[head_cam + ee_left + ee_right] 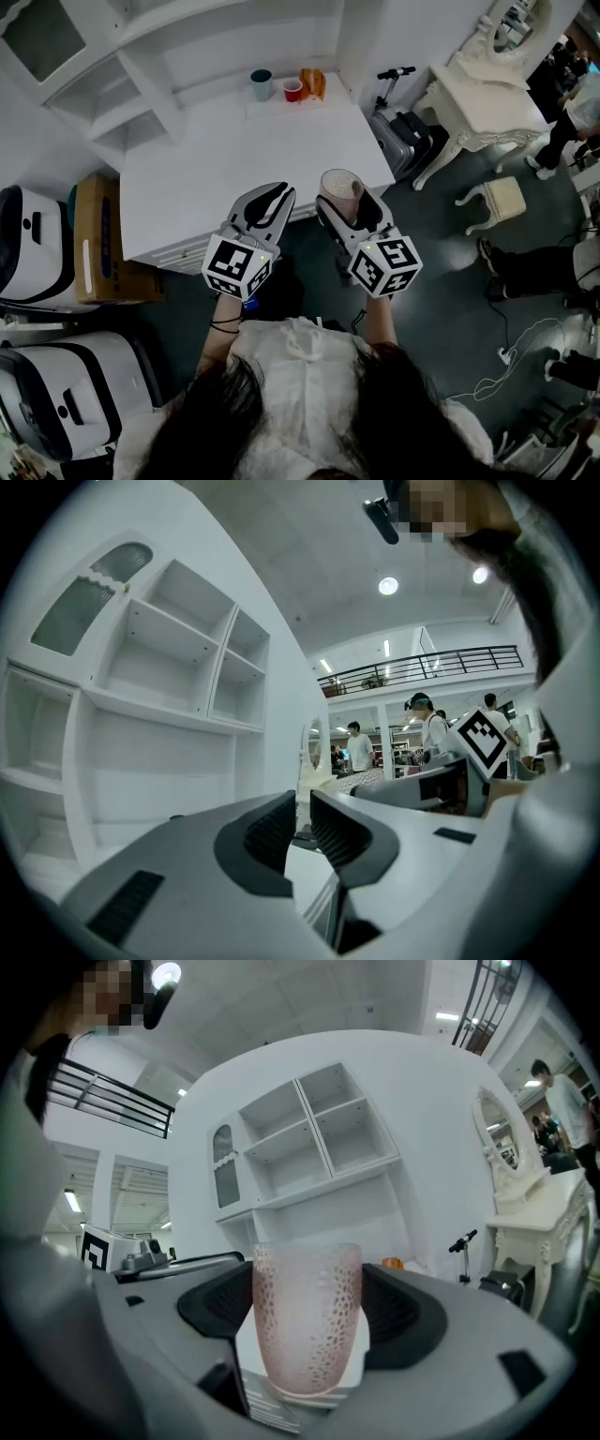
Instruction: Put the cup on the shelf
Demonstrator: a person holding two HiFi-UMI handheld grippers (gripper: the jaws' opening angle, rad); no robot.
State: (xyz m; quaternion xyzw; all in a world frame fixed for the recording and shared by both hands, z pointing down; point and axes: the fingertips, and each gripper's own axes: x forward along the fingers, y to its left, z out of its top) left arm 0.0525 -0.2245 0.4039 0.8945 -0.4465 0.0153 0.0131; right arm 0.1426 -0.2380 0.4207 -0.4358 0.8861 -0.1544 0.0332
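right now the right claw (349,208) is pinching the pink speckled cup (339,187) btw its two dark pads, one pad pressing on each side, w/ the cup standing upright and its open mouth facing up. in the right gripper view the pink speckled cup (307,1330) is filling the whole gap of the right claw (309,1297), its base reaching lower than the pads. seen from the head view it's hanging over the near edge of the white tabletop (216,178), toward the right end; can't tell if it's touching the surface.

the left claw (265,202) is hovering just beside it on the left. in the left gripper view the left claw (302,832) is showing its pads pressed almost together, only a thin slit btw them and nothing gripped.

the white shelf unit (112,84) is standing at the far left of the tabletop, well apart from the held cup. in the right gripper view the shelf unit (309,1138) is rising behind the cup w/ its open compartments facing the camera.

along the far edge of the tabletop a teal cup (262,84), a red cup (292,90) and an orange item (313,82) are sitting side by side. a cardboard box (98,239) is lying on the floor left of the tabletop, and a dark suitcase (403,136), a cream vanity table (478,94) and a stool (497,200) are standing off to the right.
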